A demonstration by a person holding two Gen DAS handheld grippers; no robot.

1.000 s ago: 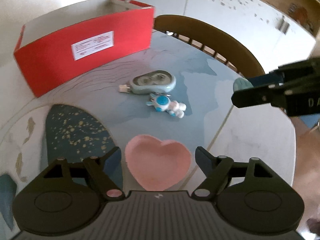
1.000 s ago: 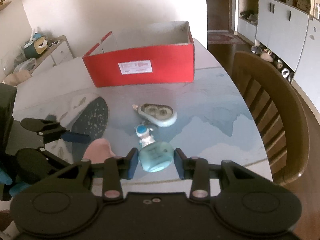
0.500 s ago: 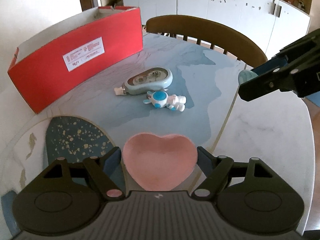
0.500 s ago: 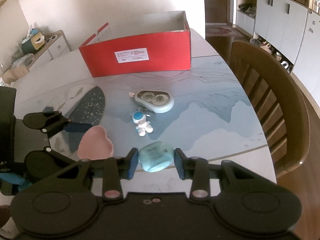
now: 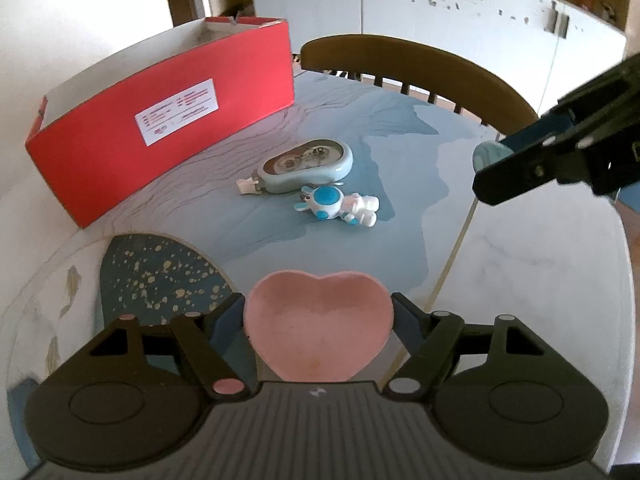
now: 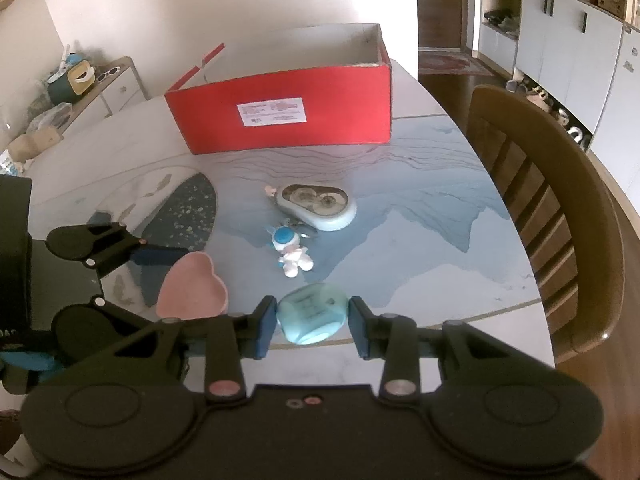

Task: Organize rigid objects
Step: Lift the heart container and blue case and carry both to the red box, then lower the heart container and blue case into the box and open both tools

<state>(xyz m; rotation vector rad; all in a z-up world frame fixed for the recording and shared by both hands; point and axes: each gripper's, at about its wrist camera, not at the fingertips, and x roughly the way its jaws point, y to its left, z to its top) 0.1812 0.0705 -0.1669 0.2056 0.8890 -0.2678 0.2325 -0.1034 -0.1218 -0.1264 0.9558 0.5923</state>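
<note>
In the left wrist view, the left gripper (image 5: 318, 316) sits at the bottom centre, its jaws closed on the flat pink heart-shaped dish (image 5: 318, 328), which now looms larger and seems lifted off the marbled blue-and-white table (image 5: 540, 280) compared with a second ago. The open red cardboard box (image 5: 160, 120) stands at upper left; the pale blue oval correction-tape dispenser (image 5: 308, 166) and the small blue-and-white astronaut figurine (image 5: 340, 208) lie at mid-frame, just beside each other. In the right wrist view, the right gripper (image 6: 312, 322) at lower centre clamps the pale turquoise rounded block (image 6: 312, 314), also higher above the table than before. Both loads look ready to travel toward the red box, at upper centre here, likely their destination.
</note>
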